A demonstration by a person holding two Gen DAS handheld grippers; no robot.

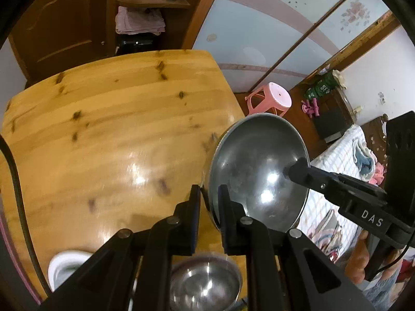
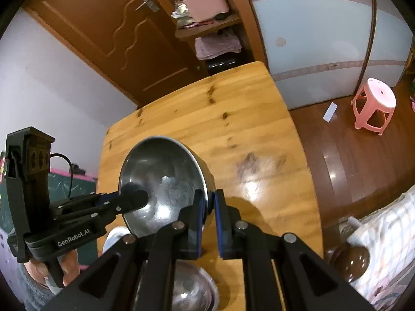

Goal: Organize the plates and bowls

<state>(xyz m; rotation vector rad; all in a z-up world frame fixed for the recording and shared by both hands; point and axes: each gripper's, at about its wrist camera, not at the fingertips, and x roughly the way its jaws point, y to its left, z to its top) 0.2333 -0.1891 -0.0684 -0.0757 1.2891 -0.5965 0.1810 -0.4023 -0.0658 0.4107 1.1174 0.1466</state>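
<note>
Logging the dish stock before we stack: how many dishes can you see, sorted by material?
Steel bowls: 2, the large bowl pinched at its rim by both grippers, the smaller bowl below on the table.
White bowl: 1.
Total: 3.

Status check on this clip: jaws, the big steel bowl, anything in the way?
Left gripper and right gripper both shut on large steel bowl, opposite rim edges, bowl tilted above wooden table. Smaller steel bowl and white bowl below. Nothing blocking.

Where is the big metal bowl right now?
The big metal bowl is held above the wooden table, its rim pinched by the left gripper and right gripper.
</note>
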